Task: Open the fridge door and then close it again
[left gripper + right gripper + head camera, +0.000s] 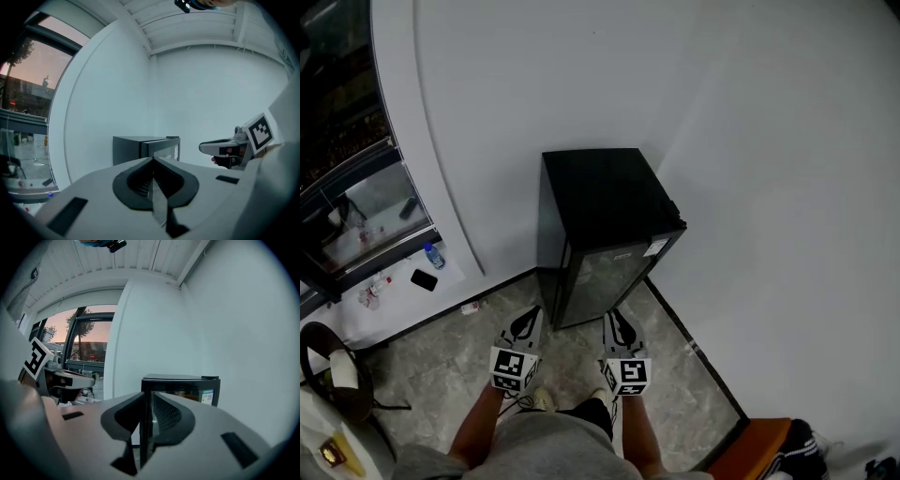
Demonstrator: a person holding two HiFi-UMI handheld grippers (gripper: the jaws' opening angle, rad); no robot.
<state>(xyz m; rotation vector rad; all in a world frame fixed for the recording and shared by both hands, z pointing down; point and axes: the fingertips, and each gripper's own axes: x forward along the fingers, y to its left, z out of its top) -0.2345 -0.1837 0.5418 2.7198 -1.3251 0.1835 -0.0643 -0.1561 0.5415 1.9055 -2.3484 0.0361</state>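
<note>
A small black fridge (pixel 605 211) stands in the corner against the white walls, its glass door (pixel 605 279) closed and facing me. Both grippers hover over the floor just short of the door and touch nothing. My left gripper (pixel 528 323) is shut, its jaws meeting in a thin line (pixel 152 161), with the fridge (pixel 145 147) ahead. My right gripper (pixel 619 326) shows a narrow gap between its jaws (pixel 146 397) with nothing in it; the fridge (pixel 180 385) shows beyond. Each gripper view also catches the other gripper (pixel 220 147) (pixel 70 378) at its side.
A curved white wall and a window run along the left, with a bottle (pixel 434 255) and a dark phone (pixel 423 279) on the low ledge. A round stool (pixel 337 375) stands at lower left and an orange object (pixel 759 448) at lower right. The floor is marbled tile.
</note>
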